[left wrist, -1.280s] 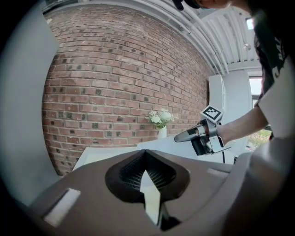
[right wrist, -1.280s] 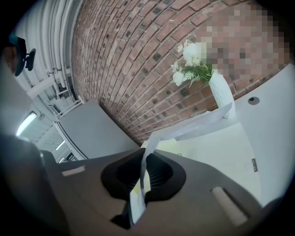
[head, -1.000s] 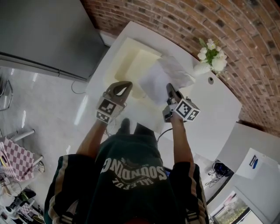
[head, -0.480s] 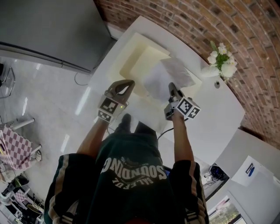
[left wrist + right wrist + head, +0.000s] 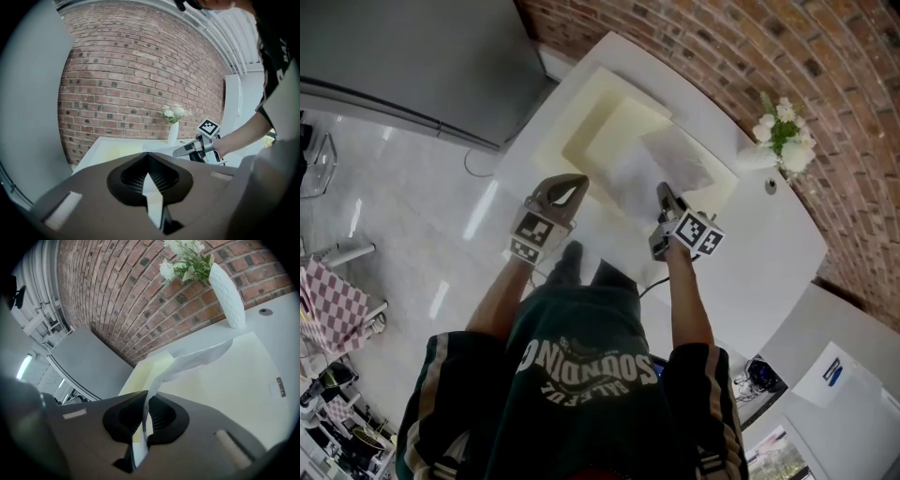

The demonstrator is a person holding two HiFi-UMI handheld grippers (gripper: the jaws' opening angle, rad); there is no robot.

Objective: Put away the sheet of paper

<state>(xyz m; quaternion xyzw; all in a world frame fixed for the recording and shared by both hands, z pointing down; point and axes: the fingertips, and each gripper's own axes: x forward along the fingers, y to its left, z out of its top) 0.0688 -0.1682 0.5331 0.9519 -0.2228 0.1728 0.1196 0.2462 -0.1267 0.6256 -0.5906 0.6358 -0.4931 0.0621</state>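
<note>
Person stands at white desk [image 5: 769,248], tongs in each hand. R tongs [image 5: 661,191] clamped tight on sheet of paper [image 5: 664,161], pinching its near edge. In the right gripper view the thin white edge runs down betw. the two jaws. Rest of sheet rises fwd & away from the tongs, a bit curled, over the cream tray [image 5: 569,117] lying flat on the desk. Far end of sheet sits low over the tray; can't tell if it touches.

L tongs [image 5: 573,184] closed too, jaws tip to tip, nothing in them. They're held over the near-left part of the tray, near the sheet but apart from it. Both tongs roughly level w/ each other, pointing away from the person twd the brick wall [image 5: 825,84].

White vase w/ white flowers [image 5: 780,136] stands upright at far-right of desk, close to the wall, well apart from the sheet. Small round dark spot on the desk just beside the vase. Grey cabinet [image 5: 394,56] off to the left past the desk. Checked cloth [image 5: 333,319] lower left, down by the floor.
</note>
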